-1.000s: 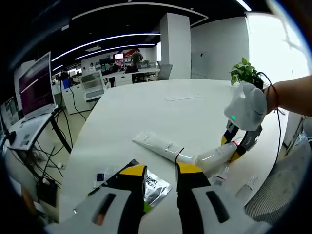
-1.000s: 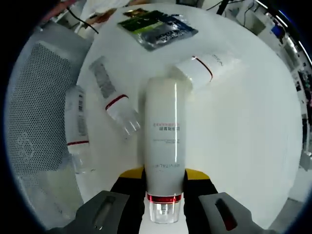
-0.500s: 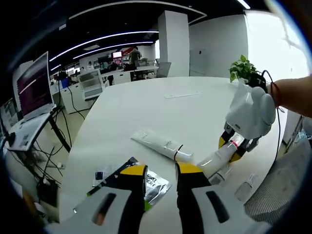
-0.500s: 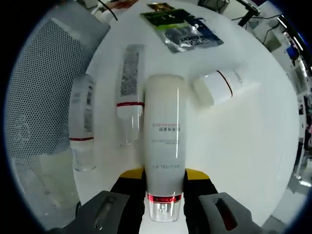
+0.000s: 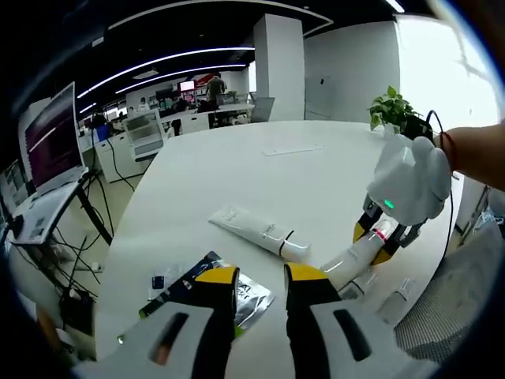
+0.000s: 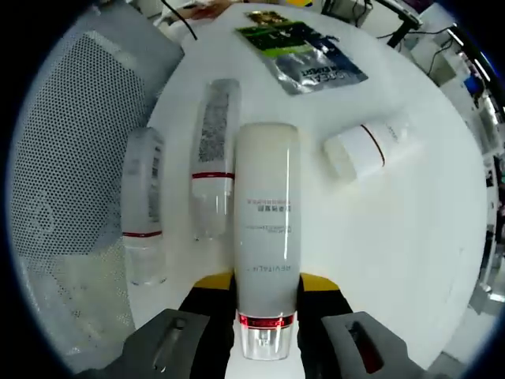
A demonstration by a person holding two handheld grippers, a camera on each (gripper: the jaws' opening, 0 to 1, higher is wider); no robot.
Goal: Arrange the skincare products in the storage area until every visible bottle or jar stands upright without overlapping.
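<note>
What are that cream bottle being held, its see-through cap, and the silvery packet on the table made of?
The cream bottle, clamped in the right gripper, looks like glossy plastic or coated glass: a sharp light streak runs along it. Its clear cap seems transparent hard plastic above a red band. The sachet looks like metallic foil film: crinkled, silvery, with green printing.

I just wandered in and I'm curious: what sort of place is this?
Probably an open-plan office or lab: a big white table, rows of desks under strip ceiling lights, and a laptop on a stand.
</note>
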